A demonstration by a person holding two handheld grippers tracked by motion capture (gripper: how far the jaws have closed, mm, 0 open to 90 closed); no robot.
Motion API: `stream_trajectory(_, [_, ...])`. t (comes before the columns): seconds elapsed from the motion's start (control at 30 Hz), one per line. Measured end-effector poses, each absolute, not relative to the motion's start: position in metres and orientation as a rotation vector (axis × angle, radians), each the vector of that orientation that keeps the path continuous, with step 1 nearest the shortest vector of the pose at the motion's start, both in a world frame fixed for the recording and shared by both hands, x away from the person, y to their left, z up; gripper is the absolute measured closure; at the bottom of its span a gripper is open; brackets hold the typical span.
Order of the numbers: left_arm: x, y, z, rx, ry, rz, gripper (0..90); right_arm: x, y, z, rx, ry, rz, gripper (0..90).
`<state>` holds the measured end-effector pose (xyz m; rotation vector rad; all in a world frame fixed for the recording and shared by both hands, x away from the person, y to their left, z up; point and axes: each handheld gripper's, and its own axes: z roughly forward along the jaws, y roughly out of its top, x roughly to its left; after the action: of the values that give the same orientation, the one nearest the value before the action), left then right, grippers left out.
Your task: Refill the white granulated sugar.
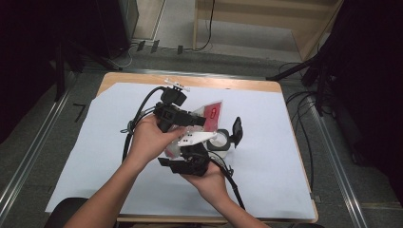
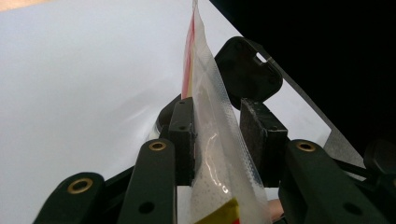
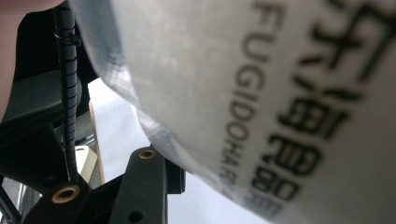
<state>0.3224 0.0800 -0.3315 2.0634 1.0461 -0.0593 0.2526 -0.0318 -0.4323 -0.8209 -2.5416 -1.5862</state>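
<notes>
Both claws hold one plastic pouch [image 2: 212, 140] above the tabletop [image 1: 95, 142]: left claw [image 2: 217, 135] pinches its sealed edge, right claw [image 1: 190, 159] steadies the body, apparently for opening.

You have a clear plastic pouch [image 1: 209, 114] with a red-and-white printed face and black lettering, standing on edge, its crinkled sealed seam upward, raised above the middle of the white sheet [image 1: 95, 142].
</notes>
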Motion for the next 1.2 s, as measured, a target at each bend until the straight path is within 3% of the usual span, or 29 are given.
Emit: stream_trajectory(1.2, [0.3237,0.0776,-0.3293,2.086,1.037,-0.072,68.1,0.2471,-0.0304,-0.4279,-0.808,-2.533,-1.585,63.6])
